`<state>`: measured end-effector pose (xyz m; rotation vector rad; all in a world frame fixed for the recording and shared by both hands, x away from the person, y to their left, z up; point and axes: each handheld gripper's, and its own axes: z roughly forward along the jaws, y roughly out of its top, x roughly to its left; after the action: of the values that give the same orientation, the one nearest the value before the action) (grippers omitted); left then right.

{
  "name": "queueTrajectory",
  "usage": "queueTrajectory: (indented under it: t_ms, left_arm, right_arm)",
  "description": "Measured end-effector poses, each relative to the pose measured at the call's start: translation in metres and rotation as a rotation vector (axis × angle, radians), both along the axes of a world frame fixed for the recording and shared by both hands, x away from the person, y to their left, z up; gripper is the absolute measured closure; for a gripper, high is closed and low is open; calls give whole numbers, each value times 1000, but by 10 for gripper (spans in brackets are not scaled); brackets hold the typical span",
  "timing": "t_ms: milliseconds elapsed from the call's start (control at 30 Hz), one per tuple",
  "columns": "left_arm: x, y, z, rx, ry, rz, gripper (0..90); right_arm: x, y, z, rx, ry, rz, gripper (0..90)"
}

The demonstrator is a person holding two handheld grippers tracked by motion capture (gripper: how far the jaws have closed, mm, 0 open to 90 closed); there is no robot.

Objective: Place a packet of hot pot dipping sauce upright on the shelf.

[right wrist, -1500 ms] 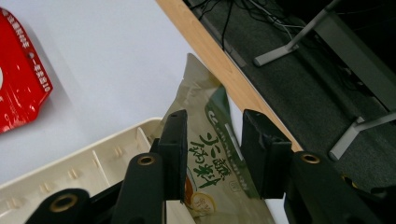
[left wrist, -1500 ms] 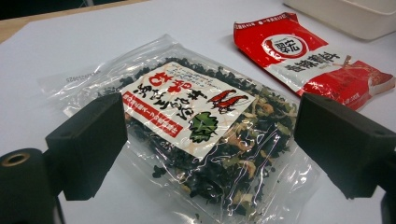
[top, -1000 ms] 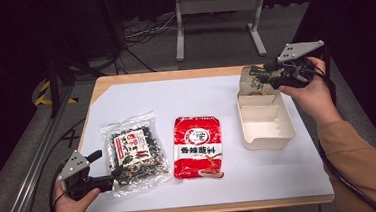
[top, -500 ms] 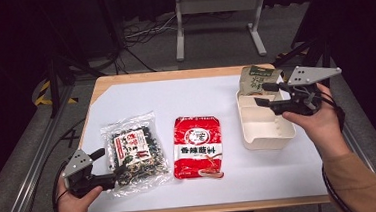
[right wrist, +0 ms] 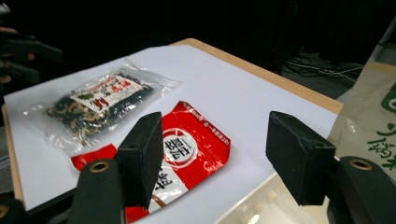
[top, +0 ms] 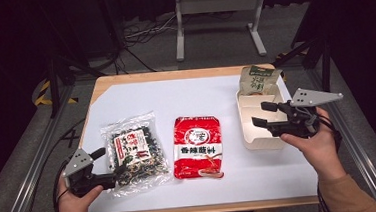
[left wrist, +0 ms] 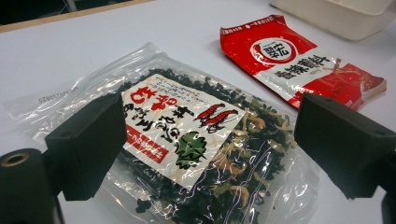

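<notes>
Our grippers over the table's two ends

Our left gripper (top: 102, 167), jaws apart, sits at the seaweed bag's (top: 134, 152) near-left corner; our right gripper (top: 259, 115), also apart, hovers over the white tray (top: 258, 142).

Glossy clear plastic seaweed bag (left wrist: 196, 154)

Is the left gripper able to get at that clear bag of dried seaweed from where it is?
Probably yes. The left gripper sits open right at the seaweed bag, jaws on either side of its near edge, with nothing between them.
</notes>
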<state>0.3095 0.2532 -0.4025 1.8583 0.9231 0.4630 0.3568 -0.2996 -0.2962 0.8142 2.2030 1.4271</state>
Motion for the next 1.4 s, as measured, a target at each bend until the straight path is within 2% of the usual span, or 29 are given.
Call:
queueTrajectory:
  t_ms: [367,500,667,700,767,833,900,1000,1067,1100,1133,1200,1333,1400]
  left_arm:
    - [-1,0,0,9,-3,-6,104]
    - [0,-4,5,22,-16,-17,101]
    - [5,-12,13,22,13,-37,100]
    - [9,-15,17,15,27,-40,100]
    - [14,-20,22,20,32,-52,100]
    - [19,-26,28,50,15,-64,100]
    - [25,-34,32,60,14,-91,100]
    - [41,-51,39,61,19,-139,112]
    - [41,-51,39,61,19,-139,125]
    - [49,-63,42,57,35,-155,125]
    - [49,-63,42,57,35,-155,131]
    - [61,-73,45,55,39,-175,140]
    - [84,-88,47,28,75,-189,162]
    - [92,-96,46,39,76,-203,176]
  right_arm:
    - [-8,-1,-21,32,-8,-23,347]
    - [-7,-2,-23,20,-8,-28,341]
    - [-9,-1,-25,0,-18,-23,339]
    - [-9,-1,-25,0,-18,-22,339]
    - [-9,0,-25,-1,-20,-19,339]
    - [-10,0,-25,-1,-21,-16,339]
    - [-10,0,-25,1,-21,-12,340]
    - [-10,1,-27,0,-15,-5,341]
    - [-10,1,-28,0,-12,2,341]
    - [-10,1,-28,0,-12,2,342]
    - [-10,1,-28,0,-12,2,342]
    - [-10,2,-30,3,-7,14,353]
    - [-11,1,-30,9,0,32,384]
    - [-12,1,-30,10,1,38,395]
